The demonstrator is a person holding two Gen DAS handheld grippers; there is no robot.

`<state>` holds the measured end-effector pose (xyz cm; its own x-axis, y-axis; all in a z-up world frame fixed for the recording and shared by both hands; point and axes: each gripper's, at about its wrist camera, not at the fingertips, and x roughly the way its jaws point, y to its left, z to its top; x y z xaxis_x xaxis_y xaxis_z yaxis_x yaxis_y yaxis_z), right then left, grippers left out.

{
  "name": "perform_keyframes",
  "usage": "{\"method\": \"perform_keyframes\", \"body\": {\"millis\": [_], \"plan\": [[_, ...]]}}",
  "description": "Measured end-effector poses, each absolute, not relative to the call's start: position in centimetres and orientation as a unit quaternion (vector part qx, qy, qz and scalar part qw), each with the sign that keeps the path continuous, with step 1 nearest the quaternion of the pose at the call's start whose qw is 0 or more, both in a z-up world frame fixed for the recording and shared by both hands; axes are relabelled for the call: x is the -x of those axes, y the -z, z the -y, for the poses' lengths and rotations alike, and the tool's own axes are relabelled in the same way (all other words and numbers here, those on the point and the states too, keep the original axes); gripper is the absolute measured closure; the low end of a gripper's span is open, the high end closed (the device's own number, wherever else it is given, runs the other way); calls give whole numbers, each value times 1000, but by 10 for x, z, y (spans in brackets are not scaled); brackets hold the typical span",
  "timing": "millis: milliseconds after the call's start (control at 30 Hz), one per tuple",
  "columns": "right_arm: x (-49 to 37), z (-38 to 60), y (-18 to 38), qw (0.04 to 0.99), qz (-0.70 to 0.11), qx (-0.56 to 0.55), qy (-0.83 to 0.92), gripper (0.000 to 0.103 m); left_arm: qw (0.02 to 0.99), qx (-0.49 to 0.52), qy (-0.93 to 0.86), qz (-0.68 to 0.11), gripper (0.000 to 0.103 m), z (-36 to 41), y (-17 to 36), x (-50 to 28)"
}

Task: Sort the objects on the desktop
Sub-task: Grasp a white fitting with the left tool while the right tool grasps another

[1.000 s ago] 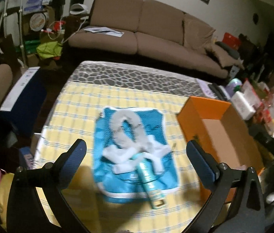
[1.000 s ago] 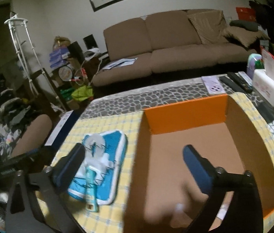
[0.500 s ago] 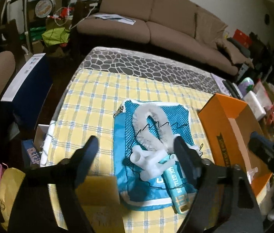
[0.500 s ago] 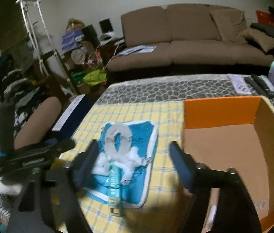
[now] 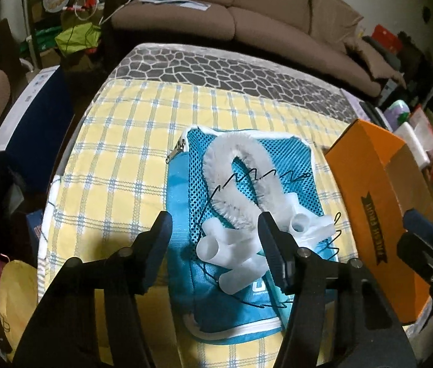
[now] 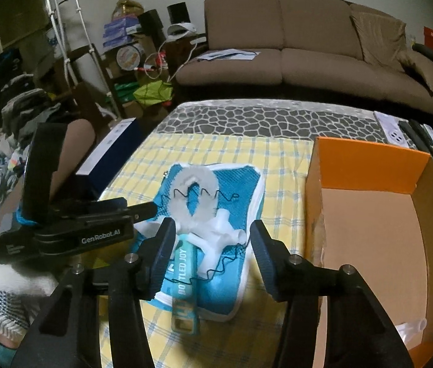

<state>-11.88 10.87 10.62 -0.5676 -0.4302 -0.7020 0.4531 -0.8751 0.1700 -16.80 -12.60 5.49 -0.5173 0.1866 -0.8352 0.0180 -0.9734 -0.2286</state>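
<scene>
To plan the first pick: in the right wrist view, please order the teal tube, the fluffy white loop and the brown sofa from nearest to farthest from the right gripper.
1. Teal tube: between the closing fingers of the right gripper, low.
2. Fluffy white loop: farther back on the blue mesh pouch.
3. Brown sofa: beyond the table.

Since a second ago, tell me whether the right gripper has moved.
Yes. The right gripper swung left, off the orange box and over the blue pouch, its fingers closing on nothing yet.

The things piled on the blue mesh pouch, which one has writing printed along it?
The teal tube, lying lengthwise at the pile's near end with "BOTTLED JOY" along its side. The fuzzy white loop and the white plastic connector are plain.
</scene>
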Motion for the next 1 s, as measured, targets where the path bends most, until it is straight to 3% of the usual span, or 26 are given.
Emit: {"method": "perform_keyframes", "body": {"millis": [433,500,533,1000], "plan": [[123,-118,-103,242,5,-404,882,50,14,511,-854,97,49,119,-35,182],[123,-118,-103,241,5,-404,882,50,8,513,-853,90,66,117,-34,185],[123,-118,-103,240,4,-405,882,50,5,515,-853,88,84,117,-32,185],[138,-96,-92,244,-17,-412,878,49,26,456,-873,171,87,155,-74,166]]}}
